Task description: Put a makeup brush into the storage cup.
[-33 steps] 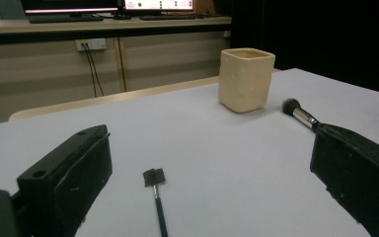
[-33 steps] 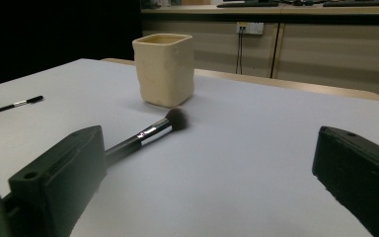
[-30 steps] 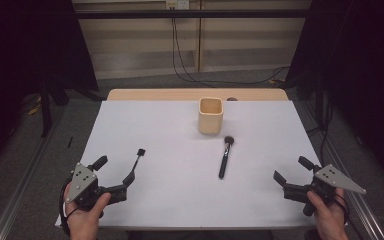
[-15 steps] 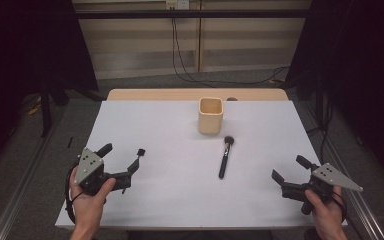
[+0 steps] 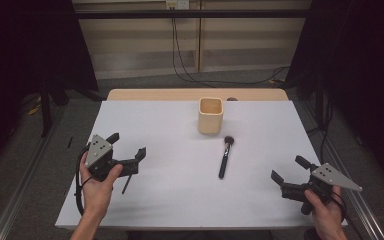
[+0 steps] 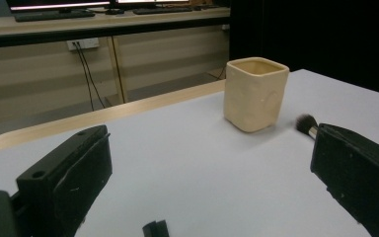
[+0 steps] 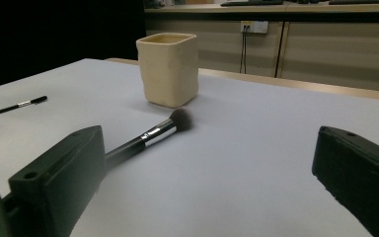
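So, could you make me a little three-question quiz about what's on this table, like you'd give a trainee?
1. True or false: the black-handled makeup brush with the silver collar stands inside the beige square cup.
2. Which is nearer the thin black stick-like brush? A) the left hand-held gripper B) the right hand-held gripper C) the cup
3. How do the jaws of the two hand-held grippers stand?

Key:
1. False: it lies flat on the white table top, in front of the cup.
2. A.
3. Open, with nothing held.
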{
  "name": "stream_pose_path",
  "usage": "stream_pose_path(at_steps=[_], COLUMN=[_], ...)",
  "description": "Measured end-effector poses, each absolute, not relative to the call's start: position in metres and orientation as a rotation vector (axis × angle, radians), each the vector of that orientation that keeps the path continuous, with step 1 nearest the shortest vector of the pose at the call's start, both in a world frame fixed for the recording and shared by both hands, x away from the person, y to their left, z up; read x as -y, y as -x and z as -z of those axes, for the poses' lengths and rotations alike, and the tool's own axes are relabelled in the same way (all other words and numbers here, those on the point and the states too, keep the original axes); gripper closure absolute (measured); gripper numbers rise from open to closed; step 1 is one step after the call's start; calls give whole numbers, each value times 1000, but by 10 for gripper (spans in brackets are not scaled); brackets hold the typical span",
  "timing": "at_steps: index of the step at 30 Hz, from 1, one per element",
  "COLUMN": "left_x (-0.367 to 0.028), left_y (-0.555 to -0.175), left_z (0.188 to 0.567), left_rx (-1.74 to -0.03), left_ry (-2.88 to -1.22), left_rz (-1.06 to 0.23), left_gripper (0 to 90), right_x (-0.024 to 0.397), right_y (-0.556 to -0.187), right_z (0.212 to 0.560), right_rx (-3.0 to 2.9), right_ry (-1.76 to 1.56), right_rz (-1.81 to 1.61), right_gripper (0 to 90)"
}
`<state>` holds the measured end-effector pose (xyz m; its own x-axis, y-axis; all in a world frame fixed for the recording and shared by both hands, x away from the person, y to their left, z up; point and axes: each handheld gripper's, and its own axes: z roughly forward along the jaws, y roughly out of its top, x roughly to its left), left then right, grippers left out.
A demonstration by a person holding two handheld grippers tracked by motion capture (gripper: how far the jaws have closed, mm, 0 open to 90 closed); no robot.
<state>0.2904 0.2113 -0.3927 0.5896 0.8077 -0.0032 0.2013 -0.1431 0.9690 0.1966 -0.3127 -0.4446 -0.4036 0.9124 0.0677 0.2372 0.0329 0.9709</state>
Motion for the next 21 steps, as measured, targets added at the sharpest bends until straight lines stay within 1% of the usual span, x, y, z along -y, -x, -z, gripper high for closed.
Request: stream_pose_path(at_steps=[3, 16, 21], left_x=[-211, -211, -210], left_y=[-300, -330, -338], left_z=[391, 393, 393], left_rx=[-843, -887, -913], left_ry=[-1664, -1658, -1671], left_rz=[-629, -657, -638], left_gripper=[29, 27, 27], right_x=[312, 310, 309], right_y=[-195, -195, -195], right_z=[444, 444, 444], right_rx=[-1699, -1708, -1713], right_ry=[-1168, -1162, -1161], right_rz=[-1407, -1403, -1401], right_gripper=[0, 0, 0])
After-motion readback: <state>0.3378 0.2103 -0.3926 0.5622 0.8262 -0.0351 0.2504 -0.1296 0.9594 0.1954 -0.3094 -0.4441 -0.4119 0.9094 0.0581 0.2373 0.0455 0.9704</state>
